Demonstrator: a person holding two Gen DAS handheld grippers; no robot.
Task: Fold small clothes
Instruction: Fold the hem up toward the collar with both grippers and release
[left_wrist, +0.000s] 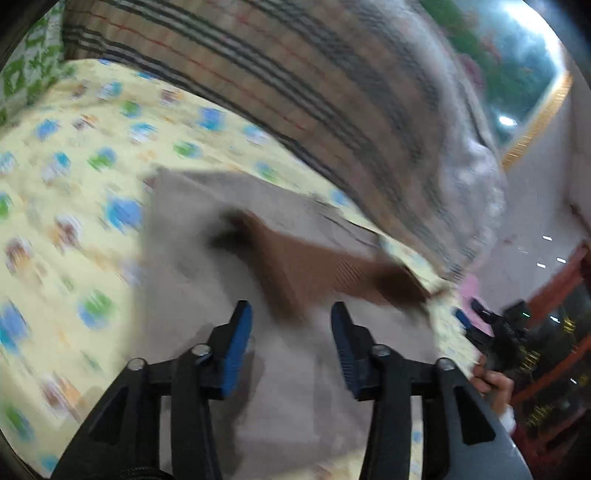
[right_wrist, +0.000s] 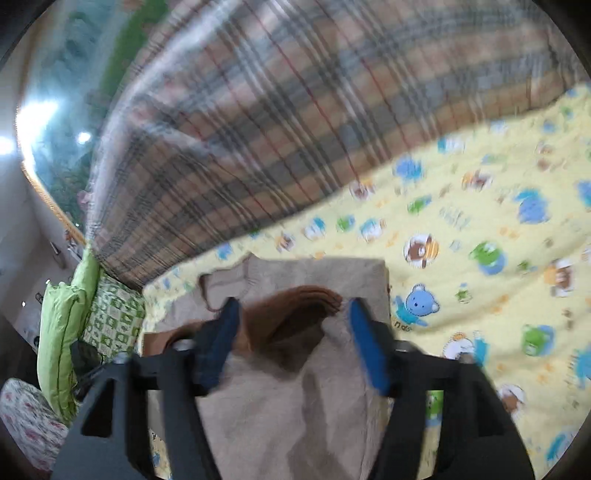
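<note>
A small beige garment (left_wrist: 207, 236) with a brown ribbed band (left_wrist: 314, 273) lies on a yellow cartoon-print bedsheet (left_wrist: 74, 155). My left gripper (left_wrist: 291, 314) is open and empty, hovering over the garment near the brown band. In the right wrist view the same beige garment (right_wrist: 288, 406) lies partly folded, its brown band (right_wrist: 291, 314) between my fingers. My right gripper (right_wrist: 291, 314) is open above it, holding nothing. The right gripper also shows in the left wrist view (left_wrist: 480, 325) at the garment's right edge. Both views are blurred by motion.
A plaid blanket (left_wrist: 295, 74) is heaped along the far side of the bed (right_wrist: 258, 129). Green pillows (right_wrist: 70, 321) lie at the left in the right wrist view. The yellow sheet (right_wrist: 480, 221) stretches to the right.
</note>
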